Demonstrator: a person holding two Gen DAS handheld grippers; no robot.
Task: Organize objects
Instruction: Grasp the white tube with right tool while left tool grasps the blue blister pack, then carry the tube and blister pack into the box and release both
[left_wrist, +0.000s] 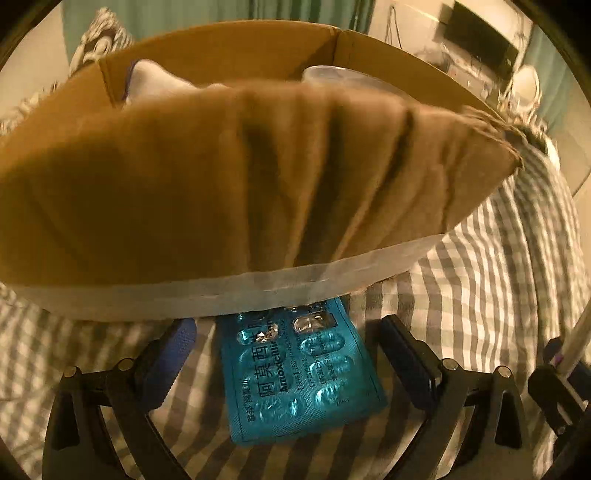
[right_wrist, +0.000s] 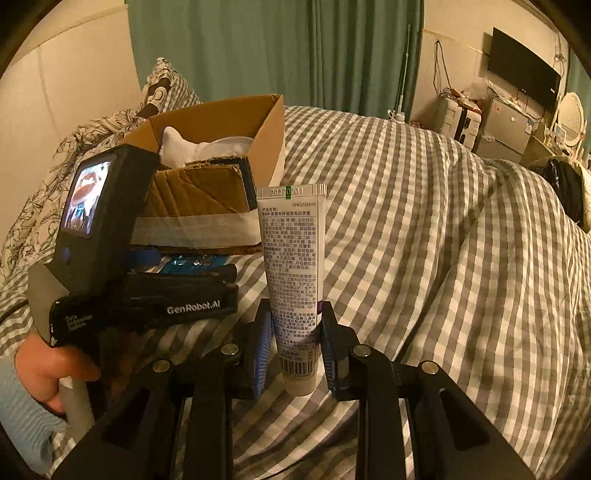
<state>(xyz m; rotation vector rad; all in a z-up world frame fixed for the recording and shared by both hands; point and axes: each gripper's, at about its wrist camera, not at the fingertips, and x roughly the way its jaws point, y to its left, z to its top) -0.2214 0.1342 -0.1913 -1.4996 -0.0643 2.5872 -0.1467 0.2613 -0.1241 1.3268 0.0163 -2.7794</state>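
A blue blister pack of pills (left_wrist: 295, 373) lies flat on the checked bedspread, its far end under the flap of a cardboard box (left_wrist: 221, 184). My left gripper (left_wrist: 291, 354) is open, with one finger on each side of the pack, low over the bed. My right gripper (right_wrist: 295, 350) is shut on a white toothpaste tube (right_wrist: 293, 273) and holds it upright, crimped end up, to the right of the box (right_wrist: 207, 155). The left gripper unit (right_wrist: 122, 258) shows in the right wrist view, with the blister pack (right_wrist: 192, 263) beneath it.
The box holds white cloth (right_wrist: 207, 147) and a clear plastic lid (left_wrist: 332, 75). A grey checked duvet (right_wrist: 424, 240) covers the bed. Patterned pillows (right_wrist: 74, 155) lie behind the box. Green curtains, a TV and a small fridge stand at the back right.
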